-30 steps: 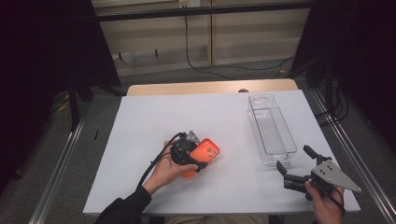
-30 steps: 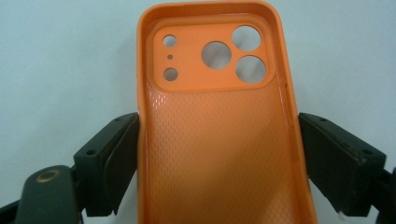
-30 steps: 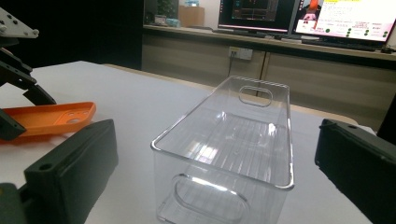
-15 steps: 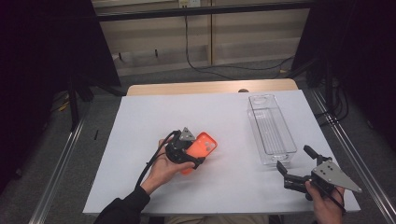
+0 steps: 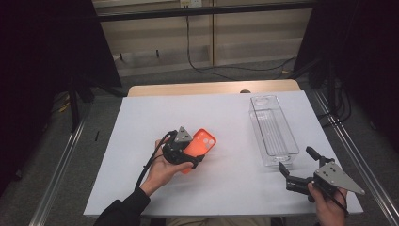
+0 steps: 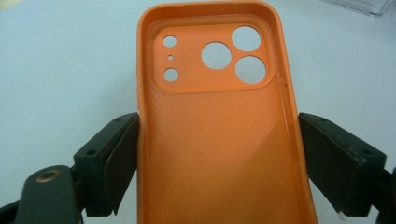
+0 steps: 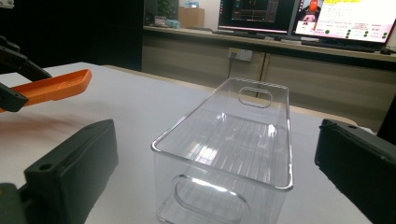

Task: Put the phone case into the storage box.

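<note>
An orange phone case point(image 5: 205, 140) with round camera holes hangs a little above the white table point(image 5: 235, 117), hollow side up. My left gripper point(image 5: 193, 151) is shut on it, one jaw pressed on each long edge. In the left gripper view the case point(image 6: 217, 130) fills the gap between the jaws of the left gripper point(image 6: 218, 140). My right gripper point(image 5: 297, 160) stands open at the table's front right, just short of the near end of a clear plastic bin point(image 5: 274, 129). The right gripper view looks between the wide jaws of the right gripper point(image 7: 215, 140) at the bin point(image 7: 222, 167) and shows the case point(image 7: 56, 86) at the left.
The bin lies lengthwise at the right of the table and has nothing in it. A wooden strip point(image 5: 211, 88) edges the table's far side. Metal rails point(image 5: 61, 160) run along both sides. Monitors point(image 7: 345, 18) stand behind the table.
My left gripper has raised the orange case slightly and carried it a little away from the person. The right gripper has stayed where it was.
</note>
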`<act>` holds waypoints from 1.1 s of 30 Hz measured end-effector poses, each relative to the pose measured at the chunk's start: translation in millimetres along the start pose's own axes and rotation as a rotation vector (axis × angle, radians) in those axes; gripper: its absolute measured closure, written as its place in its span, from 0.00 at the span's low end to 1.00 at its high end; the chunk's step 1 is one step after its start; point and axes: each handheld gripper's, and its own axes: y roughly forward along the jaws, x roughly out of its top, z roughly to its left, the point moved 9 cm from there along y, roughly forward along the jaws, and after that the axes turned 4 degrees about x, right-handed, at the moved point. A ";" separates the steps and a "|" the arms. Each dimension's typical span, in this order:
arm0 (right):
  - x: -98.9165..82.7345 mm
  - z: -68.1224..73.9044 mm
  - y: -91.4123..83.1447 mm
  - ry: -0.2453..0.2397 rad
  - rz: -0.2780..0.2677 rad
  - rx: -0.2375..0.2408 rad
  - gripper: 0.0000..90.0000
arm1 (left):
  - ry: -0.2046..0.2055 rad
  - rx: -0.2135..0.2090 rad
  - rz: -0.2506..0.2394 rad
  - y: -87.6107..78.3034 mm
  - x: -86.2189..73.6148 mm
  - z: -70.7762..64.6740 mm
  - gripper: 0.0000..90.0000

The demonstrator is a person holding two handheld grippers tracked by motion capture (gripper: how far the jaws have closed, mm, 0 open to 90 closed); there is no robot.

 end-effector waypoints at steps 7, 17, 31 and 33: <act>0.4 0.6 -0.1 -0.003 -0.001 0.001 0.00 | 0.008 0.036 -0.053 -8.4 3.7 2.7 0.18; 1.0 3.4 1.0 0.001 -0.003 0.012 0.00 | -0.002 0.081 -0.128 -20.5 8.6 4.1 0.18; 7.5 13.5 11.7 0.000 0.005 0.040 0.00 | -0.015 0.074 -0.173 -30.5 12.0 -0.4 0.18; 8.2 18.3 14.8 -0.001 0.021 0.056 0.00 | -0.021 0.068 -0.178 -30.8 12.5 -3.1 0.18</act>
